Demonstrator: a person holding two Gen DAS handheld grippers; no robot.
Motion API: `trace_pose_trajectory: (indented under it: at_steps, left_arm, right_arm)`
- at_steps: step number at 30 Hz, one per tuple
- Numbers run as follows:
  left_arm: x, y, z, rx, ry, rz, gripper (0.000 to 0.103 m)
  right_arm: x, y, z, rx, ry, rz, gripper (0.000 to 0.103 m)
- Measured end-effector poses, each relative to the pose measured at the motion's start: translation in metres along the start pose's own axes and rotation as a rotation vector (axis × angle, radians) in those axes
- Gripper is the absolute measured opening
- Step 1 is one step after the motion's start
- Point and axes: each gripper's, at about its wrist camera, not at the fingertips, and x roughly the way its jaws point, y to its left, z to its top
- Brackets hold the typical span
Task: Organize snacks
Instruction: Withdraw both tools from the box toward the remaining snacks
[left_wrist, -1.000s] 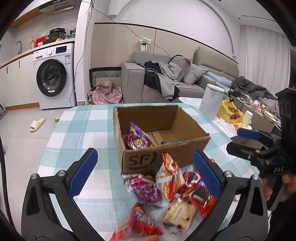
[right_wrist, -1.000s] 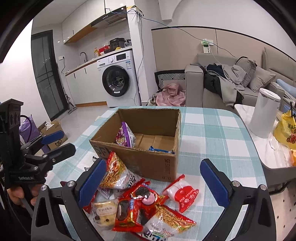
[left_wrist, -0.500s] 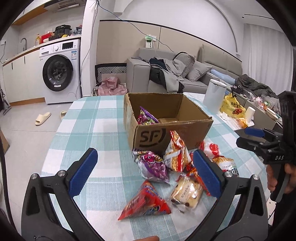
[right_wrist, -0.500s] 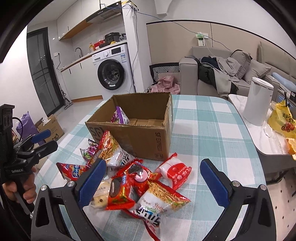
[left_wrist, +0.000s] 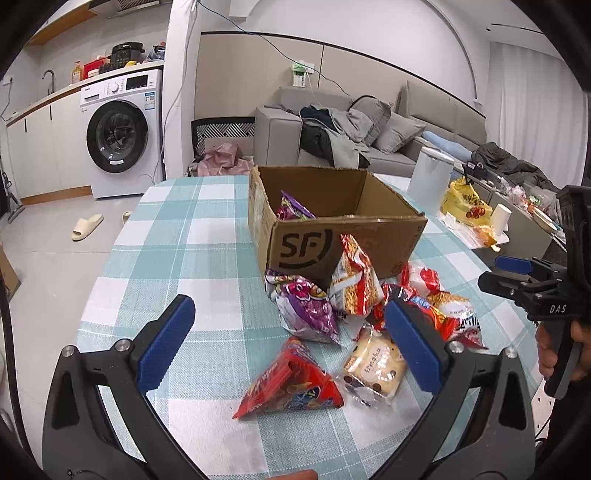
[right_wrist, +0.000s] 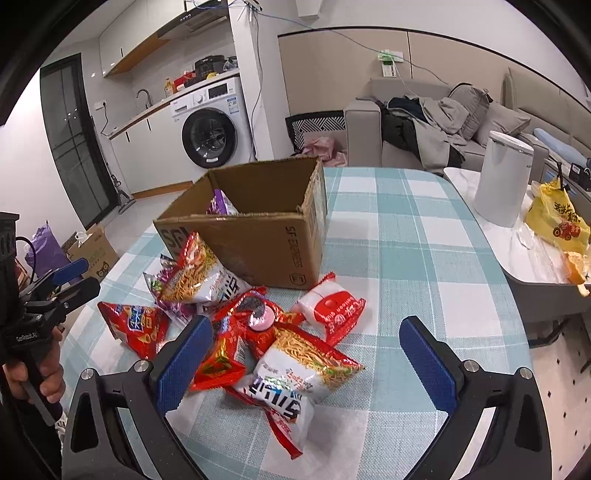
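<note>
The snack packets (left_wrist: 347, 317) are lying heaped on the worktop (left_wrist: 177, 266) just ahead of both grippers' wide, empty jaws: the left gripper (left_wrist: 288, 343) is framing a red triangular packet (left_wrist: 291, 384), the right gripper (right_wrist: 306, 354) a noodle bag (right_wrist: 295, 369). Beyond them one cardboard box (right_wrist: 258, 232) is holding one purple packet (left_wrist: 291, 210).

The snack pile (left_wrist: 354, 317) crowds the near side of the box (left_wrist: 332, 229), touching its front wall. Left of the pile the tablecloth (left_wrist: 192, 236) lies bare to the far edge. Right of the box, in the right wrist view, bare cloth runs to the table's edge; a white canister (right_wrist: 502, 177) stands beyond it.
</note>
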Motion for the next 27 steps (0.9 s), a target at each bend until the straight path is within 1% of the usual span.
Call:
trace_pose_trajectory:
  at_steps: [5,10,18,27]
  left_arm:
    - [0.006,-0.001,-0.008,0.000,0.028,-0.001,0.102]
    - [0.013,0.001,-0.015,-0.003,0.048,0.003,0.102]
    - [0.028,0.001,-0.021,-0.004,0.091,0.004,0.102]
    - [0.037,-0.002,-0.027,0.008,0.114,-0.008,0.102]
  right_arm:
    - [0.009,-0.005,-0.006,-0.011,0.043,-0.020,0.103]
    - [0.019,-0.011,-0.011,-0.014,0.076,-0.015,0.103]
    - [0.035,-0.021,-0.017,0.015,0.128,-0.024,0.103]
    - [0.047,-0.016,-0.021,0.009,0.157,-0.007,0.103]
